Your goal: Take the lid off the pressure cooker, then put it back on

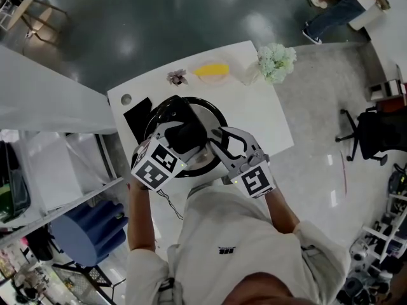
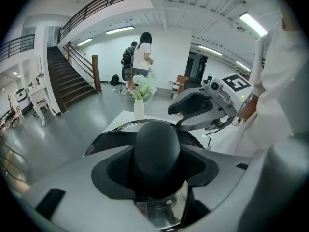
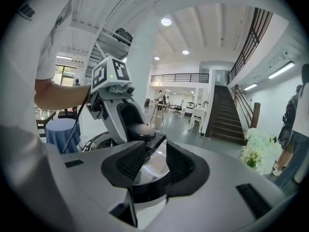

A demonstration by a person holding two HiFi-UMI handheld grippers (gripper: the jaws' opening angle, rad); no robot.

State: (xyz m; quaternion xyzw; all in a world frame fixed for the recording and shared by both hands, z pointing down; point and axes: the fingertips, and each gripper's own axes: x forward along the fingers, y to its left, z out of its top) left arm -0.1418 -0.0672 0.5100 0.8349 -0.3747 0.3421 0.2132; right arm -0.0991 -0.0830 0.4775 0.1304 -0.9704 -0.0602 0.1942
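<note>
The lid (image 1: 202, 114) lies over the cooker (image 1: 224, 124) at the middle of the white worktop (image 1: 261, 113); whether it is seated I cannot tell. The left tool (image 2: 157, 166) grips the lid's black knob (image 2: 157, 144), pads pressed against both sides. The right tool (image 3: 147, 166) is closed on a dark part at the lid's edge. Flowers (image 1: 276, 61) and a yellow thing (image 1: 212, 70) lie at the worktop's far side.
</note>
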